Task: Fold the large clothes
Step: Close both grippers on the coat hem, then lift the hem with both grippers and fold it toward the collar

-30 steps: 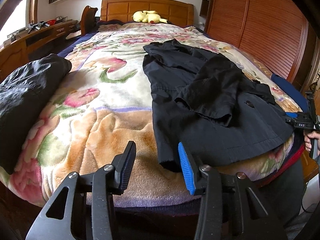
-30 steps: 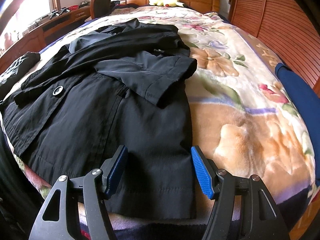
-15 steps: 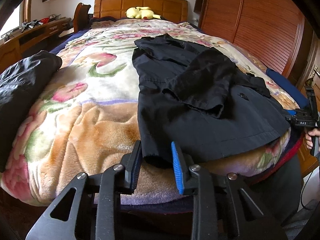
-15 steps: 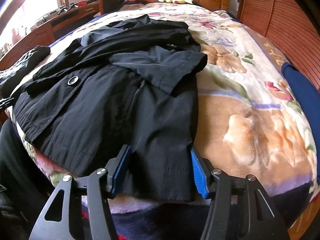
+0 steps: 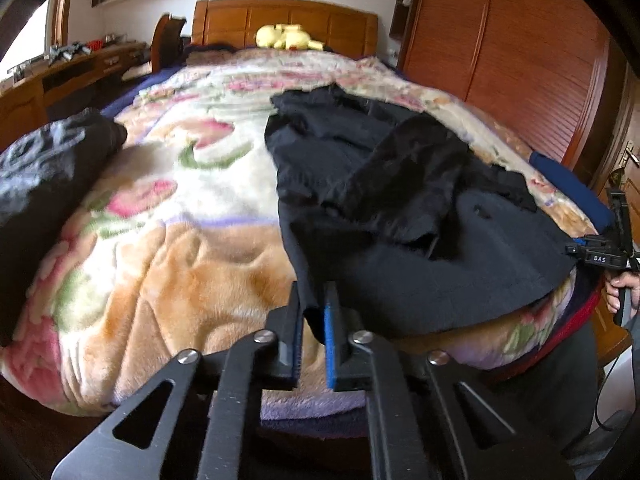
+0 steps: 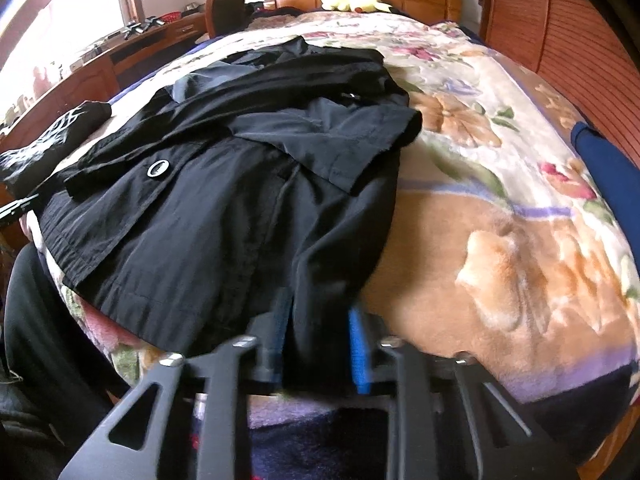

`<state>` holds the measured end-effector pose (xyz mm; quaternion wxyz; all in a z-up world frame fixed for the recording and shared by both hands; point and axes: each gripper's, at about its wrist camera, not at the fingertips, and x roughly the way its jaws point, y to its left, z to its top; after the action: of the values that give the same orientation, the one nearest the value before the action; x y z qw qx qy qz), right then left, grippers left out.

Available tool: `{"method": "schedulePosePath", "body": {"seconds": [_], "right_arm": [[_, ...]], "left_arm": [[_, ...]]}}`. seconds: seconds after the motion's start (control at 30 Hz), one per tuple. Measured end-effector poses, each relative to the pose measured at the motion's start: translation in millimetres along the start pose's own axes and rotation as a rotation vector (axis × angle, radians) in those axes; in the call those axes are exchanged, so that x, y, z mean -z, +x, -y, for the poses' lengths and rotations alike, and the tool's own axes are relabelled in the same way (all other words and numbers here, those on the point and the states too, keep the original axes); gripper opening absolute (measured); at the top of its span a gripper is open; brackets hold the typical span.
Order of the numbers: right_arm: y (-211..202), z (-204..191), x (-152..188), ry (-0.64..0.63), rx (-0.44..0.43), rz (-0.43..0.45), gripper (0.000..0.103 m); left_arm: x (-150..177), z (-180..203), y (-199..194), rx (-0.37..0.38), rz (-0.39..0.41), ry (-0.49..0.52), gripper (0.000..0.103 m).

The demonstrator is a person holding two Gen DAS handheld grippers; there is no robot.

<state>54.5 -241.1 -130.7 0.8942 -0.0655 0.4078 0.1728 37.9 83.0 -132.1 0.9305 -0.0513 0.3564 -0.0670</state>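
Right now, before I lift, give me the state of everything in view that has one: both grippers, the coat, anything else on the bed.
Left gripper: shut on the black coat's hem corner.
Right gripper: jaws closing, hem bunched between the pads.
Black coat: spread on the blanket, one sleeve folded across its front.
Dark garment: lying bundled at the bed's left edge.
Plush toy: lying by the headboard.

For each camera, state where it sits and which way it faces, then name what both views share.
Left wrist: on the left gripper at the bed's foot, facing the headboard; the right hand shows at the right edge.
Right wrist: on the right gripper, same direction; its jaws are closing on the hem.
Shared: the black coat, the floral blanket and the yellow plush toy.
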Motion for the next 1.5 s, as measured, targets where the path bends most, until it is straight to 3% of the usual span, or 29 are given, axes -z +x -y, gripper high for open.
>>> {"method": "schedulePosePath", "body": {"seconds": [0.13,0.5,0.73,1.13,1.4,1.5], "right_arm": [[-9,-4,-6,0.011,0.010,0.040,0.009],[-104,-18,-34,0.018,-0.017,0.296,0.007],[-176,-22,-29,-0.003,-0.024,0.408,0.007],[-241,-36,-5,-0.061,0.007,0.473,0.007],[-255,-44,4,-0.098,0.027,0.508,0.007],[-237,-37,-1,-0.099,0.031,0.497,0.007]], "left_arm": [[-15,7,-17,0.009,0.063,0.016,0.006],[-61,32,-89,0.026,0.258,0.090,0.005],[-76,31,-138,0.021,0.347,0.099,0.004],[-74,25,-183,0.000,0.419,0.113,0.004],[-72,30,-211,0.003,0.483,0.117,0.004],[-80,25,-196,-0.013,0.469,0.119,0.004]]}}
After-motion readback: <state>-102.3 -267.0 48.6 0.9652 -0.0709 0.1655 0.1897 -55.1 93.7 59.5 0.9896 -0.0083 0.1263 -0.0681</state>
